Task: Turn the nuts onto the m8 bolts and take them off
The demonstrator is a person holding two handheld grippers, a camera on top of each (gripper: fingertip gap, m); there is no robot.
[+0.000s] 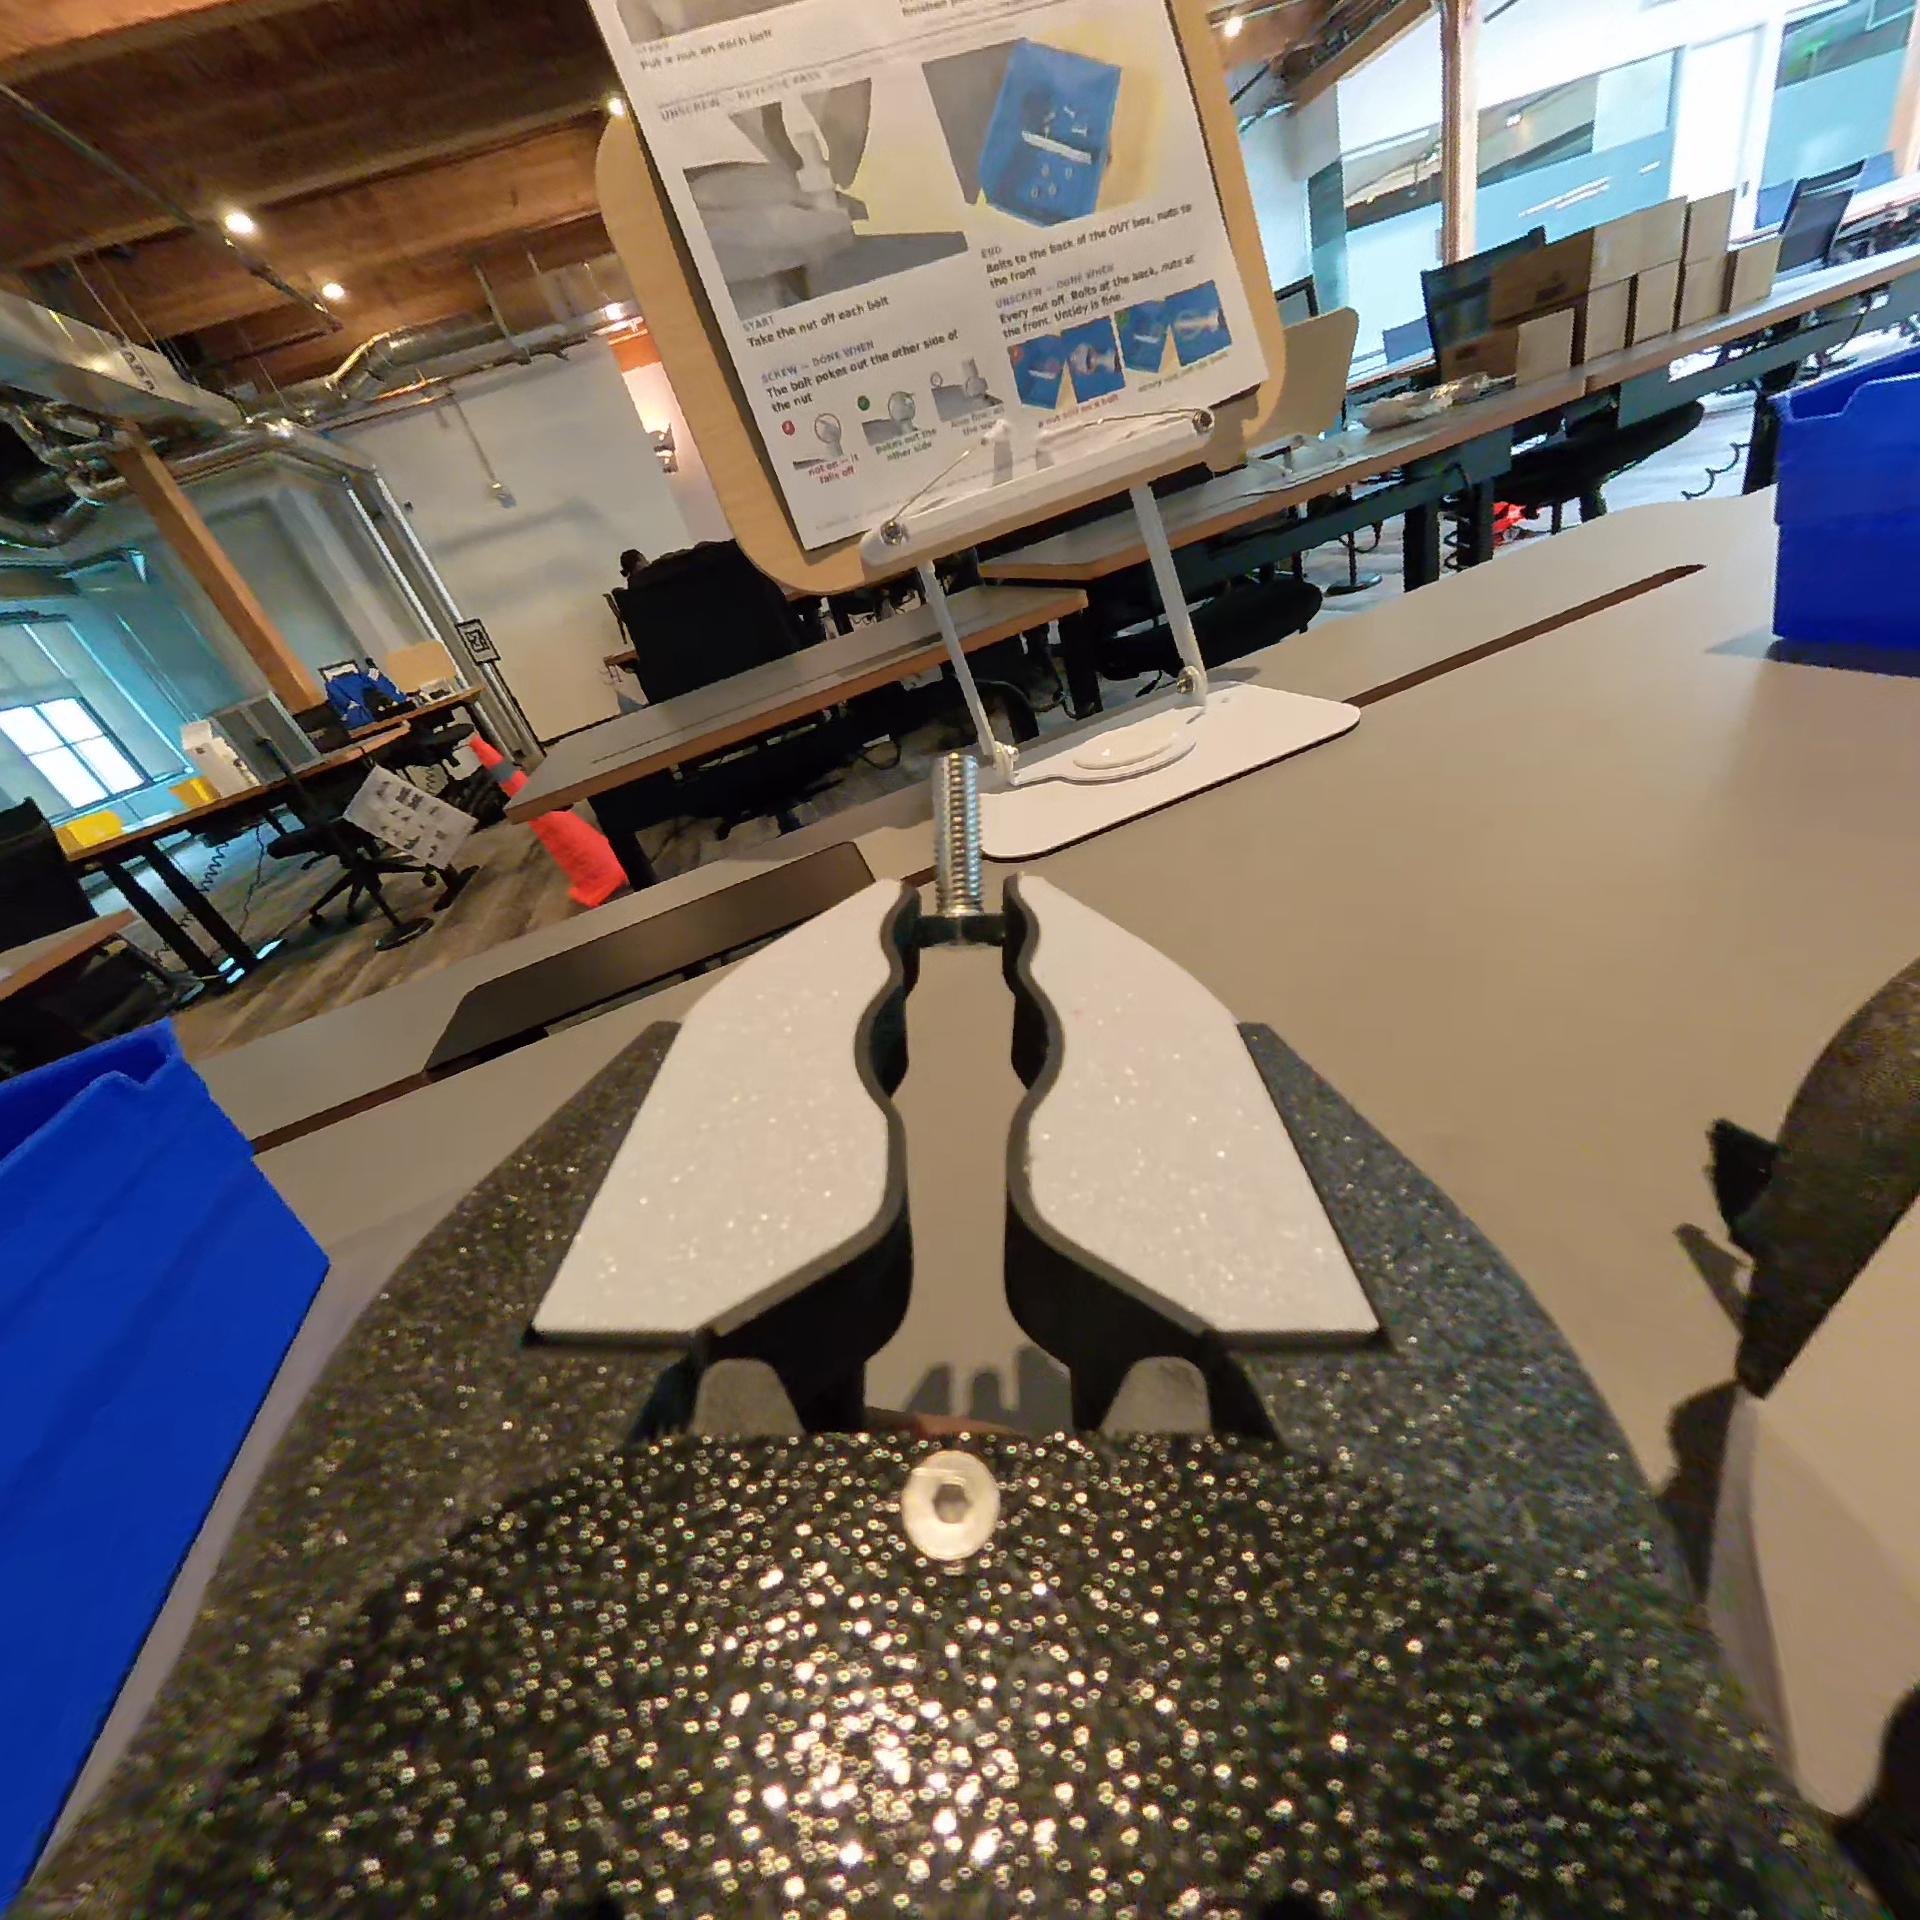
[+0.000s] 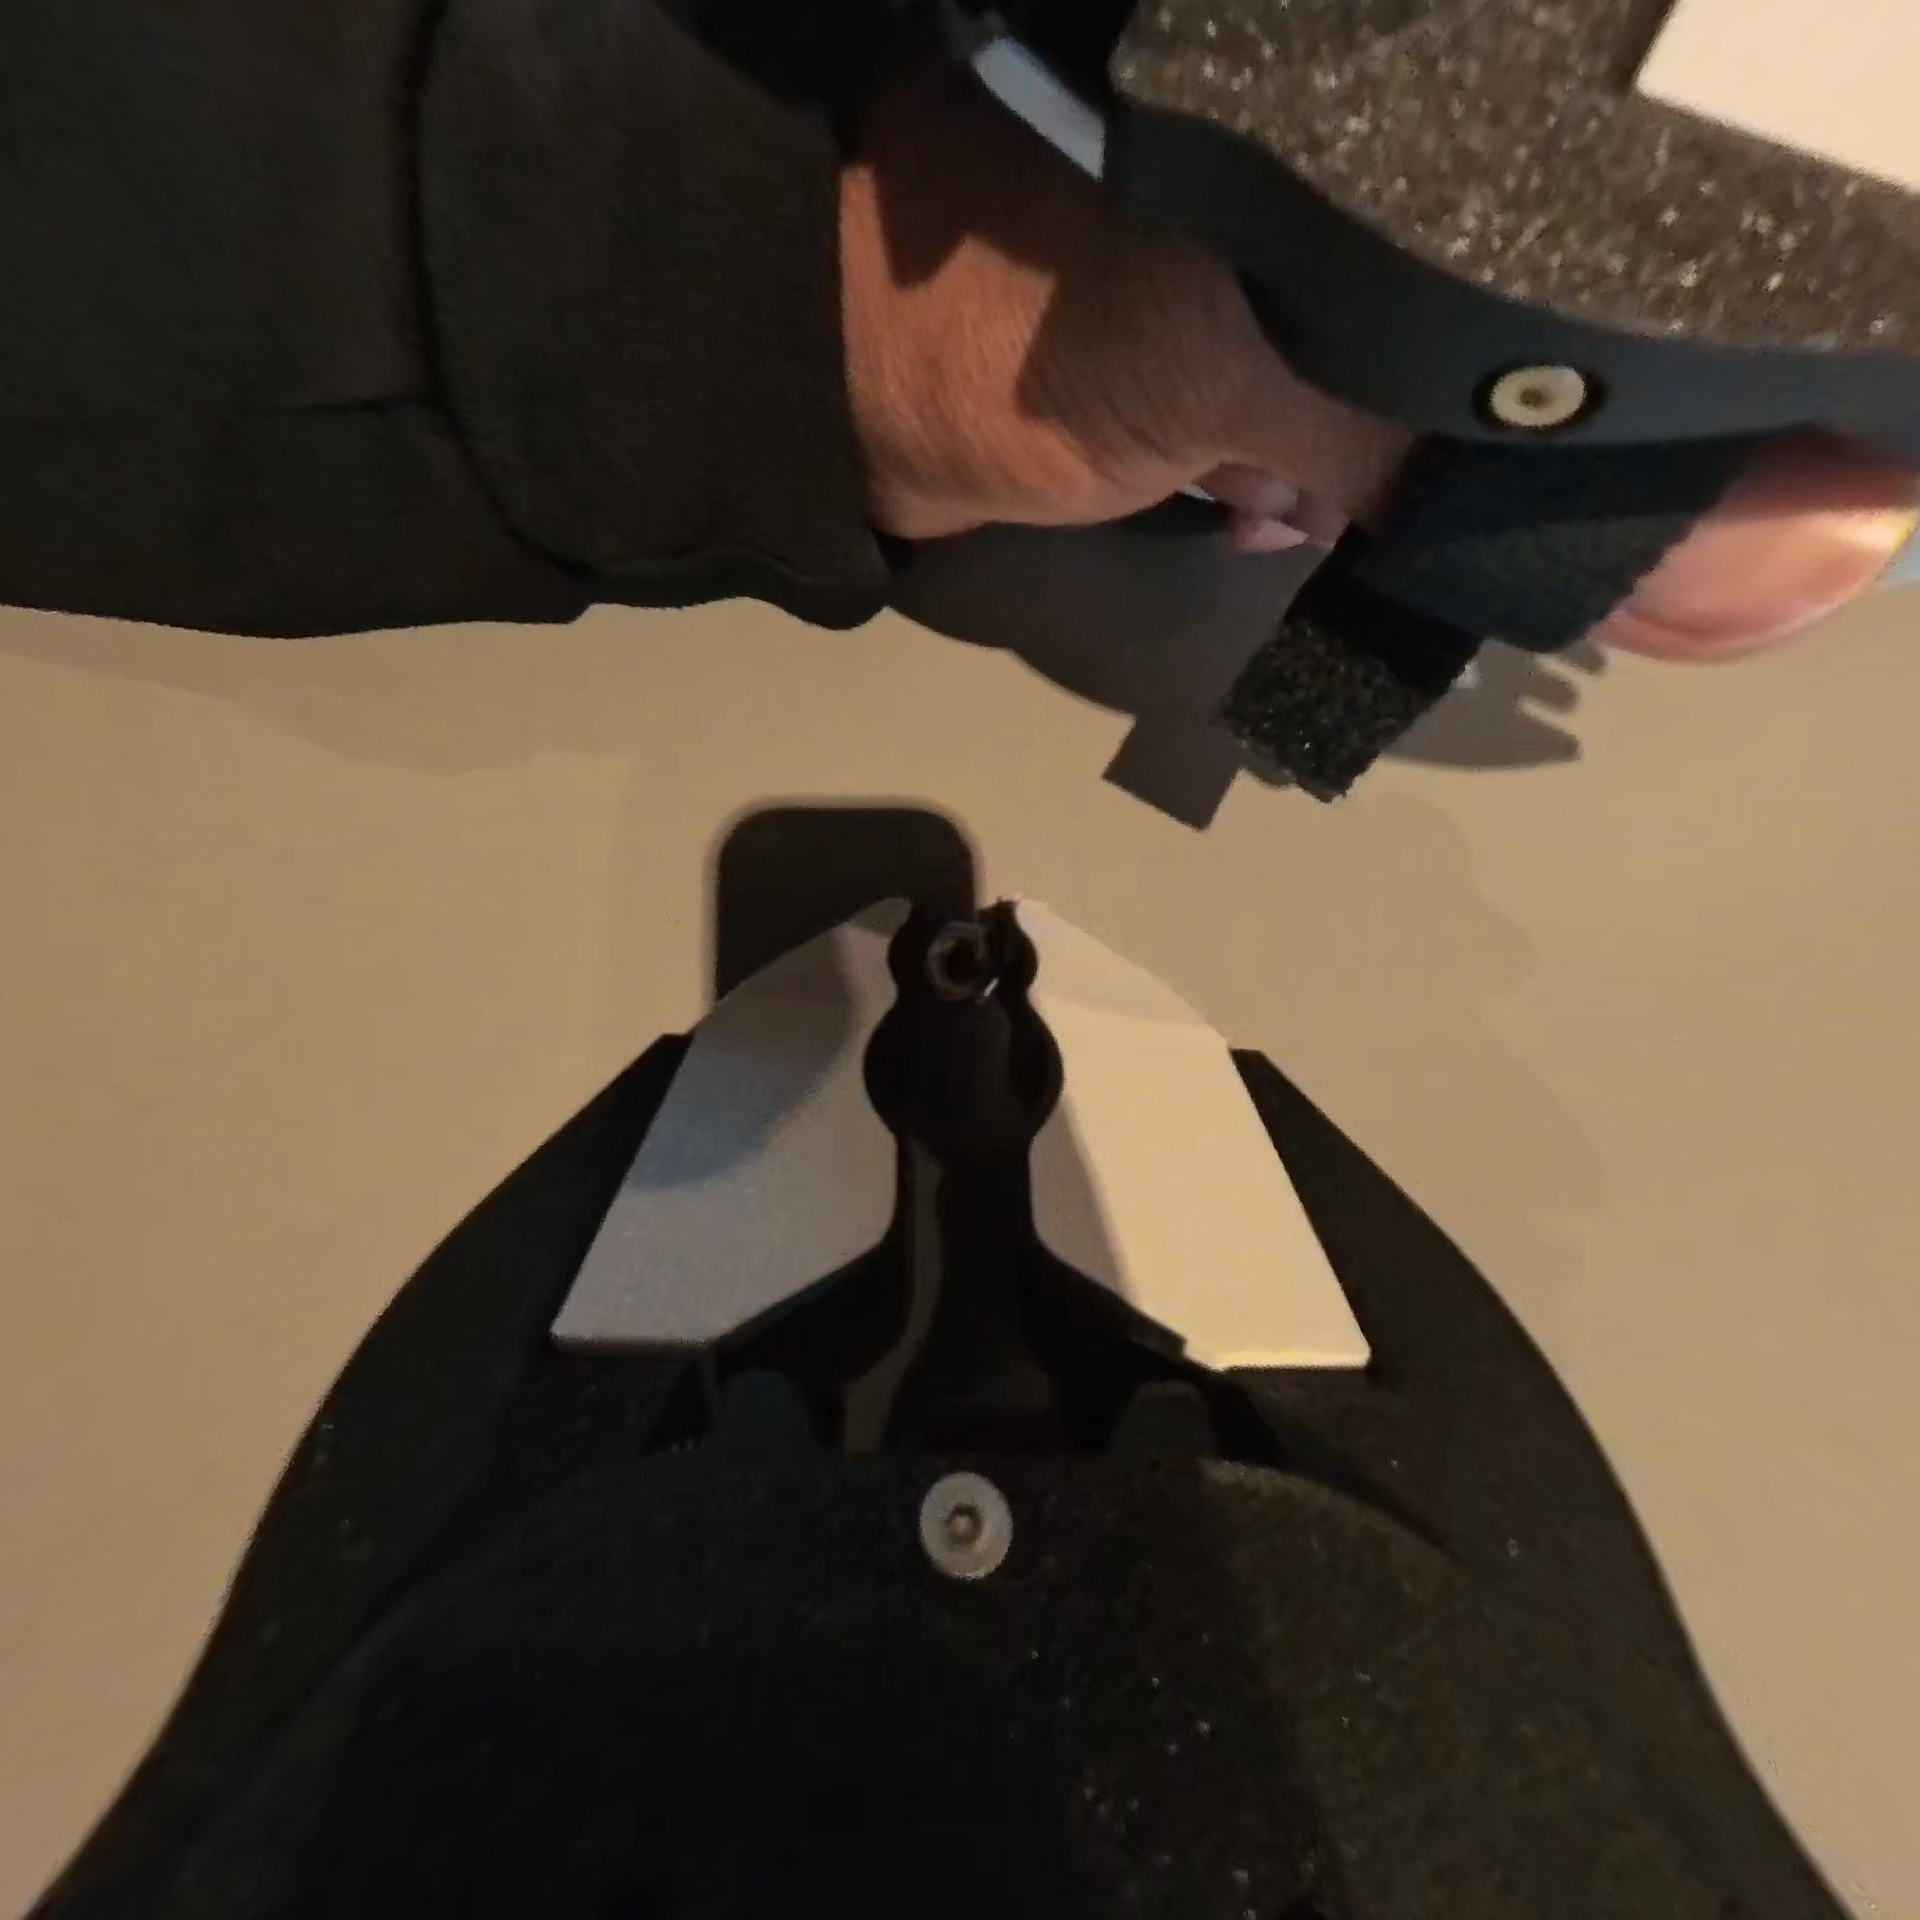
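My left gripper [image 1: 961, 920] clamped on bolt [image 1: 957, 847] head, thread upright; my right gripper [image 2: 961, 961] pinching nut [image 2: 954, 968], above tan table [image 2: 312, 935]

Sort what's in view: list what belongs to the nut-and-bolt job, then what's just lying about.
In the job:
bolt, held upright in the left gripper
nut, held in the right gripper
blue bins
instruction sheet on its stand

Lying about:
orange cone
cardboard boxes
office chairs
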